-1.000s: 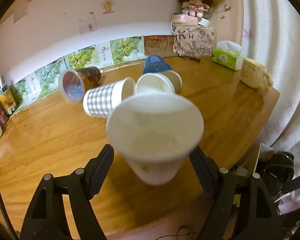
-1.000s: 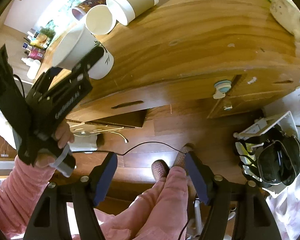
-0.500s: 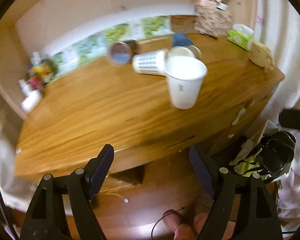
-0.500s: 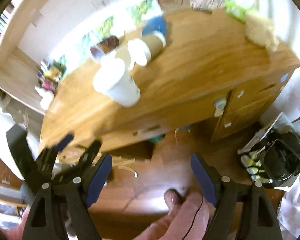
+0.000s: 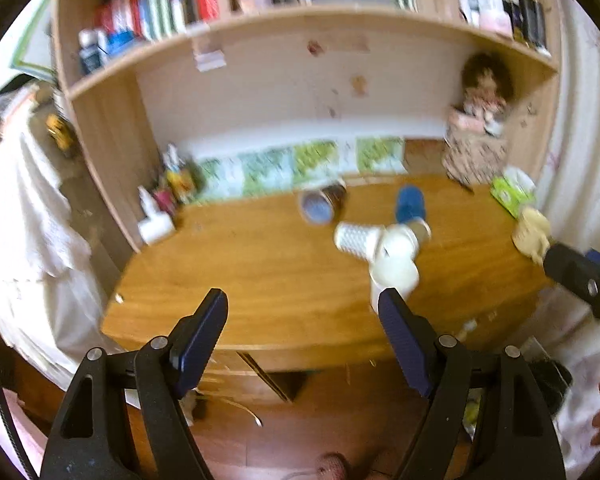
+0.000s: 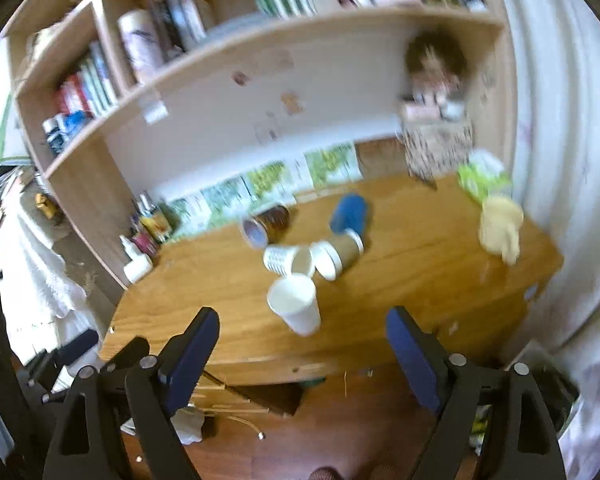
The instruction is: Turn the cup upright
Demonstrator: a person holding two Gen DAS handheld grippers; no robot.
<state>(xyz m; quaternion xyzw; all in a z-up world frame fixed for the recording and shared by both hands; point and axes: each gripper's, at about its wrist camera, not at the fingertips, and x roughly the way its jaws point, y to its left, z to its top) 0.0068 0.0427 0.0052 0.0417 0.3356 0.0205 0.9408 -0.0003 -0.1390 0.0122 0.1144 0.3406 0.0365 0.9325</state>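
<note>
1. While both claws hung off the near edge of the wooden desk (image 6: 420, 280), neither held anything: the left gripper (image 5: 302, 312) had its jaws spread wide apart, and the right gripper (image 6: 302, 330) was spread just as wide.
2. Nearest the desk's front edge stood the white paper cup (image 6: 294, 308), upright with its mouth facing up, on the desktop and apart from both claws; in the left wrist view the same cup (image 5: 394, 274) showed just past the tip of the left claw's right-hand finger, blurred.
3. Just behind that cup lay a checked cup (image 6: 286, 260) on its side, touching or nearly touching a brown sleeved cup (image 6: 338, 254), also on its side.
4. Further back from the upright cup lay a dark brown cup (image 6: 266, 226) on its side with its mouth toward the viewer, and a blue cup (image 6: 350, 212) to its right.
5. Toward the desk's right end, well apart from the upright cup, sat a pale yellow mug (image 6: 500, 228) with a green tissue box (image 6: 482, 178) behind it.
6. Against the back panel, behind everything, a doll (image 6: 434, 68) sat on a patterned box (image 6: 436, 148), and books (image 6: 180, 20) filled the shelf above.
</note>
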